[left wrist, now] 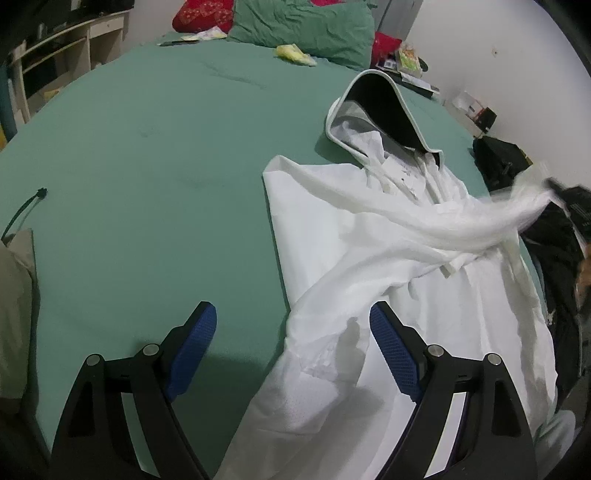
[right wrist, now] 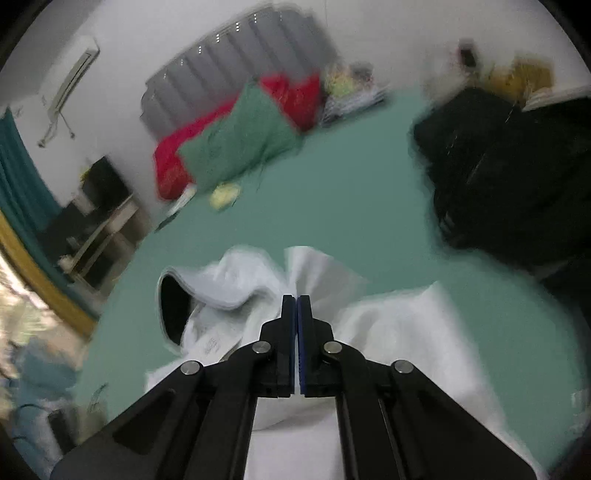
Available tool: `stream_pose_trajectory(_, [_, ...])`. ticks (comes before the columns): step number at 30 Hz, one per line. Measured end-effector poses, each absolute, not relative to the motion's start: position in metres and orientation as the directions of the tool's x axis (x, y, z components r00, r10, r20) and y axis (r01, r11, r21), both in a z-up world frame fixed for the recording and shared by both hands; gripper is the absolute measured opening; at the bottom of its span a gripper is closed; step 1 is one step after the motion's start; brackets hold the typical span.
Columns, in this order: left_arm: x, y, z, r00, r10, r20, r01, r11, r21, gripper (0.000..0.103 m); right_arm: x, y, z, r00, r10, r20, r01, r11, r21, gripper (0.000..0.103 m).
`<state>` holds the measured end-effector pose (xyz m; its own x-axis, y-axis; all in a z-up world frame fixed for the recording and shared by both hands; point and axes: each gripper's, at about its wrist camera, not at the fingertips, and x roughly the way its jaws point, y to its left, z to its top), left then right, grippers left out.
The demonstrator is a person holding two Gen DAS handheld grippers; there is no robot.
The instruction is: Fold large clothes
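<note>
A white hooded garment (left wrist: 332, 229) lies spread on the green bed sheet (left wrist: 166, 166), its dark-lined hood (left wrist: 384, 110) toward the pillows. My left gripper (left wrist: 293, 310) hovers open above the garment's near sleeve, with one blue pad over bare sheet and the other over white cloth. The far sleeve (left wrist: 480, 221) is lifted off the bed and stretched to the right, blurred. In the right wrist view my right gripper (right wrist: 297, 297) is shut, pinching a fold of white garment (right wrist: 399, 325) that sticks up past the tips. The hood (right wrist: 173, 306) shows to its left.
A green pillow (left wrist: 303, 26) and a red cushion (left wrist: 203, 14) lie at the head of the bed, with a yellow item (left wrist: 291, 53) nearby. Black bags or clothes (left wrist: 498, 158) sit along the right edge. Beige cloth (left wrist: 14, 295) and a black cord (left wrist: 22, 214) lie left. A desk (left wrist: 66, 48) stands beyond.
</note>
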<state>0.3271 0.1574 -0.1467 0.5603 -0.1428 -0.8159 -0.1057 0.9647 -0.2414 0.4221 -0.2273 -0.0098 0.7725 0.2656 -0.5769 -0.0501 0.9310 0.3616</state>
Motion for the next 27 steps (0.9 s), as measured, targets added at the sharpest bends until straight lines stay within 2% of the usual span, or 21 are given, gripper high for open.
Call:
stream_pose_trajectory(4, [0.326,0.154,-0.146,0.563,-0.147,-0.813,-0.098,0.965,-0.243,0.088,0.415,-0.235,0.043,0.826,0.028,-0.563,0.062,0.988,0.139,0.002])
stream_pose_trajectory(5, [0.326,0.152,-0.146,0.561,-0.145,-0.815,-0.094,0.967,-0.237,0.088,0.421,-0.24,0.045,0.824,0.009,-0.567,0.074,0.99,0.123,0.002])
stream_pose_trajectory(7, [0.326,0.148,-0.147,0.558,-0.142,-0.817,-0.084,0.971,-0.226,0.088,0.445,-0.25,0.035,0.789,0.002,-0.614,0.1,0.986,0.131,0.002])
stream_pose_trajectory(9, [0.327,0.144,-0.149,0.55,-0.138,-0.824,-0.077,0.974,-0.215,0.088,0.481,-0.26,0.005,0.73,0.064,-0.681,0.099,0.975,0.197,0.003])
stream_pose_trajectory(10, [0.329,0.143,-0.15,0.545,-0.141,-0.826,-0.074,0.974,-0.215,0.088,0.5,-0.264,-0.015,0.684,0.115,-0.721,0.088,0.967,0.239,0.008])
stream_pose_trajectory(11, [0.33,0.14,-0.152,0.54,-0.147,-0.829,-0.066,0.974,-0.216,0.088,0.514,-0.268,-0.037,0.628,0.162,-0.761,0.088,0.957,0.276,0.016])
stream_pose_trajectory(12, [0.331,0.138,-0.152,0.537,-0.151,-0.83,-0.059,0.975,-0.216,0.088,0.523,-0.27,-0.059,0.575,0.162,-0.802,0.12,0.953,0.278,0.02])
stream_pose_trajectory(15, [0.343,0.126,-0.155,0.534,-0.168,-0.829,-0.021,0.977,-0.212,0.087,0.508,-0.274,-0.077,0.575,0.107,-0.811,0.135,0.965,0.223,0.024])
stream_pose_trajectory(17, [0.358,0.121,-0.161,0.526,-0.179,-0.831,0.01,0.979,-0.204,0.074,0.498,-0.275,-0.078,0.59,0.041,-0.806,0.131,0.981,0.146,0.033])
stream_pose_trajectory(19, [0.371,0.117,-0.167,0.518,-0.146,-0.843,0.022,0.987,-0.158,0.065,0.487,-0.286,-0.086,0.58,0.021,-0.814,0.11,0.988,0.104,0.034])
stream_pose_trajectory(21, [0.38,0.113,-0.17,0.536,-0.134,-0.833,0.05,0.991,-0.127,0.057,0.477,-0.308,-0.105,0.539,0.054,-0.841,0.127,0.981,0.145,0.034])
stream_pose_trajectory(22, [0.383,0.112,-0.17,0.548,-0.14,-0.824,0.062,0.99,-0.127,0.049,0.474,-0.319,-0.112,0.515,0.087,-0.853,0.141,0.973,0.184,0.034])
stream_pose_trajectory(23, [0.384,0.111,-0.171,0.555,-0.157,-0.817,0.071,0.987,-0.141,0.034,0.468,-0.332,-0.115,0.499,0.132,-0.857,0.146,0.961,0.234,0.034])
stream_pose_trajectory(24, [0.383,0.112,-0.172,0.56,-0.185,-0.807,0.087,0.982,-0.165,0.024,0.457,-0.337,-0.122,0.492,0.206,-0.846,0.131,0.943,0.306,0.034])
stream_pose_trajectory(25, [0.382,0.112,-0.173,0.562,-0.195,-0.804,0.095,0.981,-0.172,0.006,0.45,-0.336,-0.123,0.491,0.24,-0.837,0.102,0.939,0.33,0.034])
stream_pose_trajectory(27, [0.377,0.114,-0.171,0.58,-0.184,-0.794,0.098,0.983,-0.157,0.004,0.431,-0.319,-0.118,0.508,0.27,-0.818,-0.009,0.951,0.308,0.034])
